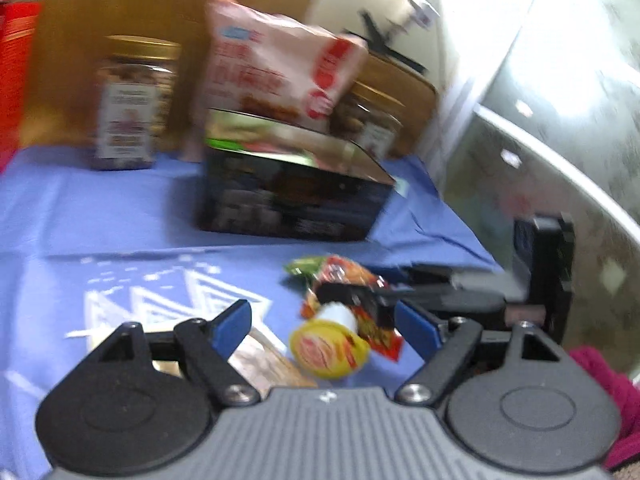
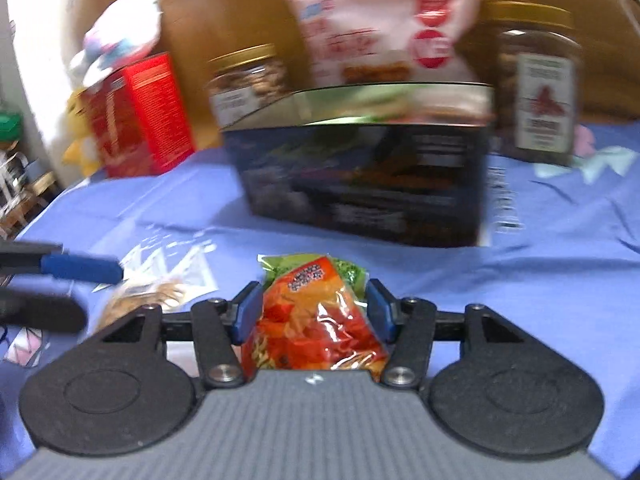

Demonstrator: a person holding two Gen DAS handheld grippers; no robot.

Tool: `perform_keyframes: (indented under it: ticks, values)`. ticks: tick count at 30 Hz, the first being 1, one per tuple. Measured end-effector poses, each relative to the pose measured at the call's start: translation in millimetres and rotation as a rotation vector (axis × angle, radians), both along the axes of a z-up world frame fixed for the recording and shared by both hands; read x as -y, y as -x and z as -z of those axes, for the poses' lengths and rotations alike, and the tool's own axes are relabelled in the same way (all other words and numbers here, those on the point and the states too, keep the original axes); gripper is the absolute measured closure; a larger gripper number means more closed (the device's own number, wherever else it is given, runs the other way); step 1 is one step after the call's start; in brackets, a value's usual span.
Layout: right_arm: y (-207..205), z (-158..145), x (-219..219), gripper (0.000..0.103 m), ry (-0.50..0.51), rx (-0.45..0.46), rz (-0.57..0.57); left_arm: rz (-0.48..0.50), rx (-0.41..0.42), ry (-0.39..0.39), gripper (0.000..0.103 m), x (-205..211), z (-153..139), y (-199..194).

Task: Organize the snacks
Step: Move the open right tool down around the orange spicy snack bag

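My right gripper (image 2: 314,312) has its blue fingers (image 2: 245,312) either side of an orange-red snack packet (image 2: 316,320), pads at its edges; pictures too blurred to say if they press, so grip I cannot tell. The packet lies near me on the blue cloth (image 2: 520,280). My left gripper (image 1: 324,324) has fingers wide, nothing between the pads; a yellow-lidded cup (image 1: 330,346) and a clear wrapped biscuit pack (image 1: 268,360) lie on the cloth just under it. Farther off a dark box (image 2: 368,184) stands mid-cloth, a pink-white bag (image 2: 384,28) leaning behind it. A gold-lidded jar (image 2: 538,84) stands far right, another jar (image 2: 248,84) far left, a red carton (image 2: 140,116) farther left.
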State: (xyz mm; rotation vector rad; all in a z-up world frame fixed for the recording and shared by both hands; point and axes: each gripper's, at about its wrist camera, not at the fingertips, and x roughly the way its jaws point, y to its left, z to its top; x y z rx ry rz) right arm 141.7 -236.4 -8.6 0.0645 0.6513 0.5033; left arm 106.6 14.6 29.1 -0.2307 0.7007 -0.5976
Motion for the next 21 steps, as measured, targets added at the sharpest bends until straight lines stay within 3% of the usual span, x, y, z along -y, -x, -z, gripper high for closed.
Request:
perform_keyframes:
  ticks: [7, 14, 21]
  values:
    - [6, -1, -45, 0.042, 0.025, 0.014, -0.120, -0.145, -0.024, 0.032, 0.021, -49, 5, 6]
    - [28, -4, -74, 0.042, 0.060, 0.088, -0.248, -0.209, -0.042, 0.034, 0.021, -70, 13, 11]
    - [36, -9, -45, 0.042, -0.099, 0.057, -0.142, -0.224, -0.050, 0.026, 0.021, -75, 16, 13]
